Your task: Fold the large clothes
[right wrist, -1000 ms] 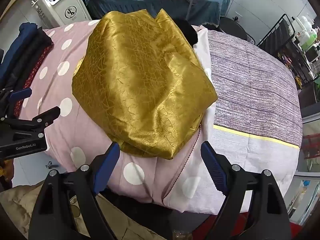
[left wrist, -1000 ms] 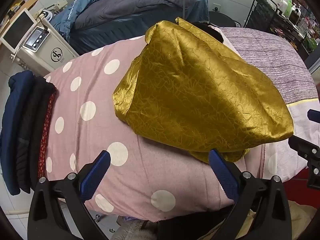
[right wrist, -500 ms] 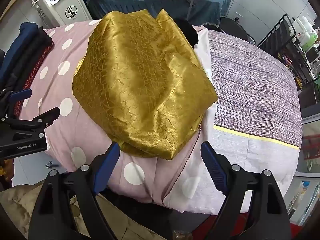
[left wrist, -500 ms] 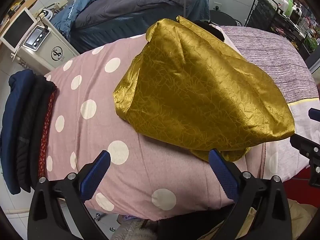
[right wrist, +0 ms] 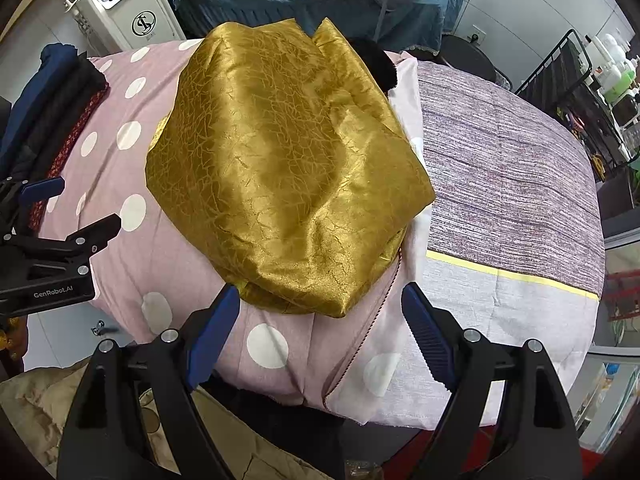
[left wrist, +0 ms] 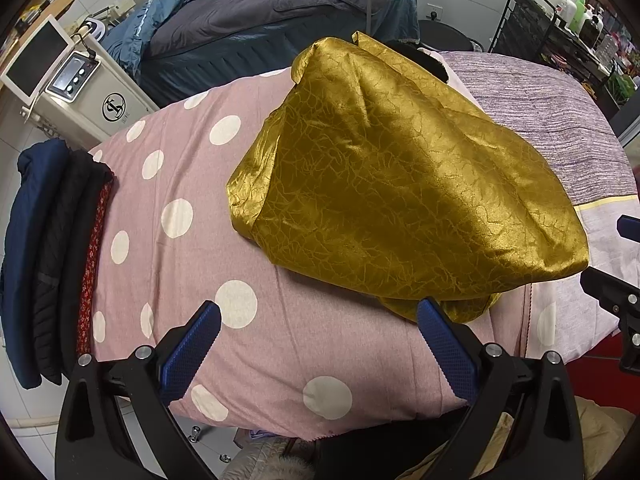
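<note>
A shiny gold crinkled garment (left wrist: 400,184) (right wrist: 288,168) lies folded in a loose mound on a pink bedspread with white dots (left wrist: 192,240) (right wrist: 132,256). My left gripper (left wrist: 318,320) hovers open over the spread's near edge, its right finger just short of the garment's lower hem. The right gripper (right wrist: 320,304) is open too, its blue-padded fingers either side of the garment's near corner, holding nothing. Each gripper shows at the edge of the other's view.
A stack of dark folded clothes (left wrist: 44,248) sits at the left end of the bed. A purple striped cover (right wrist: 504,176) lies to the right. Behind are a white machine (left wrist: 80,88), another bed with blue-grey bedding (left wrist: 260,12) and a black rack with bottles (left wrist: 568,12).
Almost nothing differs; the views shift very slightly and both grippers stay open over the near edge of the bed.
</note>
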### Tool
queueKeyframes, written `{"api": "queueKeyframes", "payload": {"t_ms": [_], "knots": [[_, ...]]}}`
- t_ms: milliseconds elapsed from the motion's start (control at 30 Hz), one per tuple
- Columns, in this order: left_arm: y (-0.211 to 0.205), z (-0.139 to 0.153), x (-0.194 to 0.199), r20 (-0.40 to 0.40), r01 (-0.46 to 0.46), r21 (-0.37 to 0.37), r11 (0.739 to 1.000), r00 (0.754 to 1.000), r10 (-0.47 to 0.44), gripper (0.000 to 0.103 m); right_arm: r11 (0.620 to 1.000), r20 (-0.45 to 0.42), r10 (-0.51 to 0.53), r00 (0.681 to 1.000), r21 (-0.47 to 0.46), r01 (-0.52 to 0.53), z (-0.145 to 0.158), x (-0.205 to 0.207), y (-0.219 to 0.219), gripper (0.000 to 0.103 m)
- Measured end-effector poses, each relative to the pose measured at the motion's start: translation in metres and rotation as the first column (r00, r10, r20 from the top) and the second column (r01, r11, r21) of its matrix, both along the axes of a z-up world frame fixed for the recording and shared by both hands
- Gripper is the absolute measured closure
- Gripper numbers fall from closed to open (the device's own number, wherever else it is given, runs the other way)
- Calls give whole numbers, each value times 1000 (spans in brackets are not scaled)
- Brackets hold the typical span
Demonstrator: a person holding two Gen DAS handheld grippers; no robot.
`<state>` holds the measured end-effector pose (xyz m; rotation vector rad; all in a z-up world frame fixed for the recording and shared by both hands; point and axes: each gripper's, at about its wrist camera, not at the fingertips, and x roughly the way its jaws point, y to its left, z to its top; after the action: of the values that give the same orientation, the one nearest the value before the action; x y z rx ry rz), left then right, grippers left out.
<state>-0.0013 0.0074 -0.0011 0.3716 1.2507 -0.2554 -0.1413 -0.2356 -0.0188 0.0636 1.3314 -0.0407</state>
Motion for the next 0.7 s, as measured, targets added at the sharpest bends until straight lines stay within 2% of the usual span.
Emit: {"api": "queueKeyframes", "payload": {"t_ms": [700], "knots": [[0, -4, 3, -4, -7, 3, 1000, 1000, 7, 6, 1000, 2, 0, 1000, -4, 0, -1, 1, 1, 21]]}}
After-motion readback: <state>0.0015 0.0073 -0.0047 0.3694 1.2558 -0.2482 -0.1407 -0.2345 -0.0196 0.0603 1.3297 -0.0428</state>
